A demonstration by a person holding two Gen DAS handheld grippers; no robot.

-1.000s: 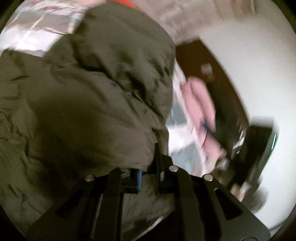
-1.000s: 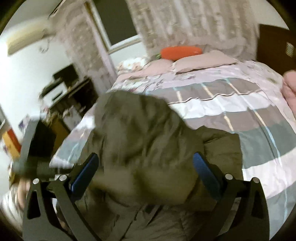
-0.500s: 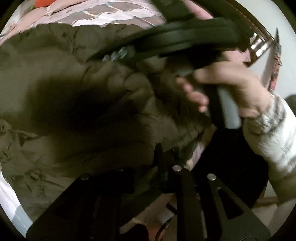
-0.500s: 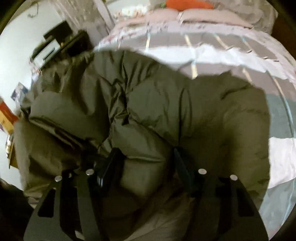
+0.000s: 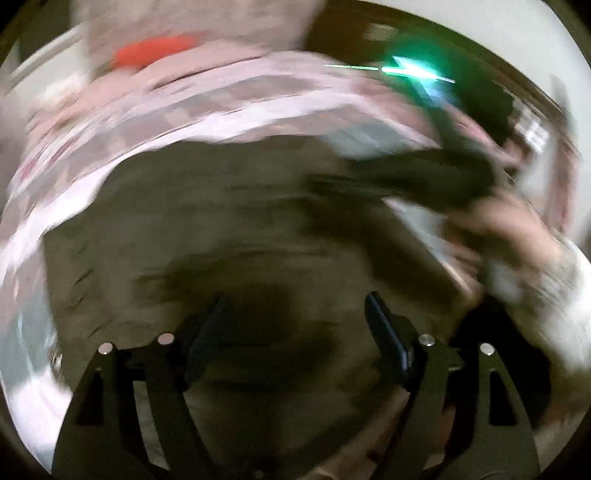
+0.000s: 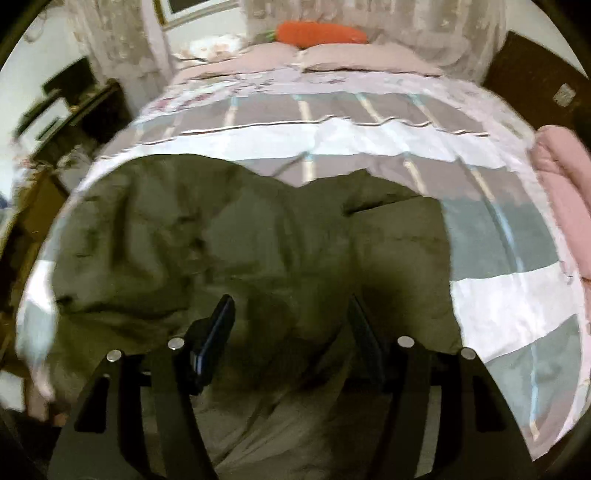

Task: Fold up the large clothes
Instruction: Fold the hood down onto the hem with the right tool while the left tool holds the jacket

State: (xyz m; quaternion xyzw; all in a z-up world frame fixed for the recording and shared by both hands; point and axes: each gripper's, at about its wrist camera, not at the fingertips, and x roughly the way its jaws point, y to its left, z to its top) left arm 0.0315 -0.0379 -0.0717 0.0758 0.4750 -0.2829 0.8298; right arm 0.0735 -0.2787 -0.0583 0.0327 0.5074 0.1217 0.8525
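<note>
An olive-green padded jacket [image 6: 229,236] lies bunched on the striped bedspread [image 6: 332,140]. My right gripper [image 6: 291,314] is open just above the jacket's near part, with puffy fabric between its fingers. In the blurred left wrist view the jacket [image 5: 221,221] fills the middle, and my left gripper [image 5: 297,314] is open over it with nothing held. The right gripper's body [image 5: 424,177] and the hand holding it show at the upper right of that view.
An orange carrot-shaped cushion [image 6: 321,33] and pillows lie at the head of the bed. A folded pink garment [image 6: 561,192] lies at the bed's right edge. A dark desk [image 6: 74,107] stands left of the bed, and a dark wooden panel [image 6: 532,81] stands to the right.
My left gripper has let go of the jacket and opened. The jacket has dropped flatter onto the bed. My right gripper has opened slightly and pulled back. The left view swung sharply.
</note>
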